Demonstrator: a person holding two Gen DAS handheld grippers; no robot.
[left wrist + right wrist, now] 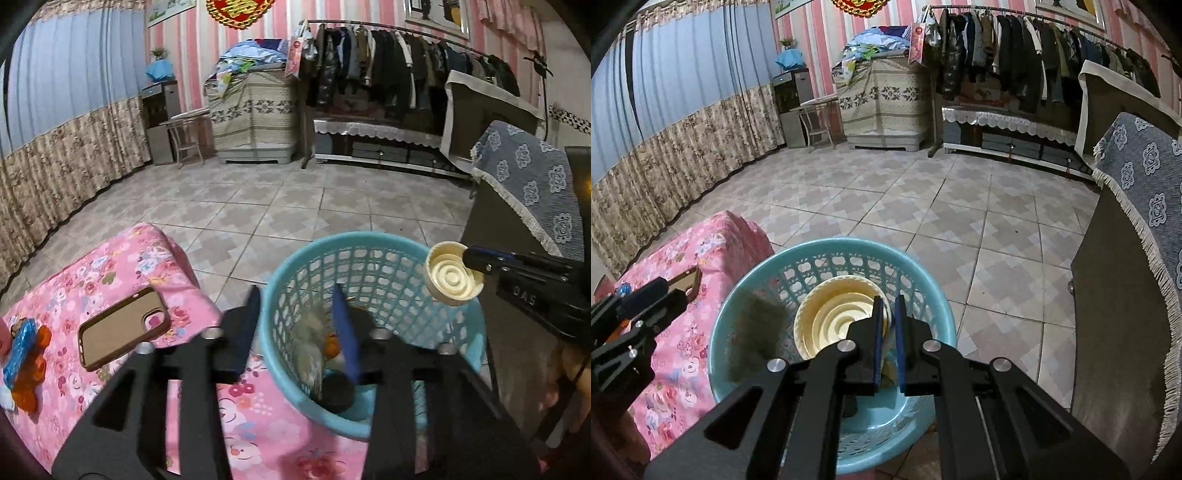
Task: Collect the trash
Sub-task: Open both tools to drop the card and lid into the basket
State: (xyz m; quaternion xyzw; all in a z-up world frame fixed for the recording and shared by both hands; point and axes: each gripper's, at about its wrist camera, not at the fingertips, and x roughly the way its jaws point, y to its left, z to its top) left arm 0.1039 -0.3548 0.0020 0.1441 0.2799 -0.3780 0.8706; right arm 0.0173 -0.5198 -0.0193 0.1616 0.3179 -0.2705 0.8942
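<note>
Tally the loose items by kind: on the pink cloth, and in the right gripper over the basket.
Phones: 1, phone on the pink cloth
Wrapper clumps: 1, blue and orange wrappers on the cloth
Lids: 1, cream lid in the right gripper over the blue basket
Total: 3

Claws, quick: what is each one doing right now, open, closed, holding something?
Left claw: open, holding nothing, its right finger over the basket.
Right claw: closed on the cream lid, held over the basket.
</note>
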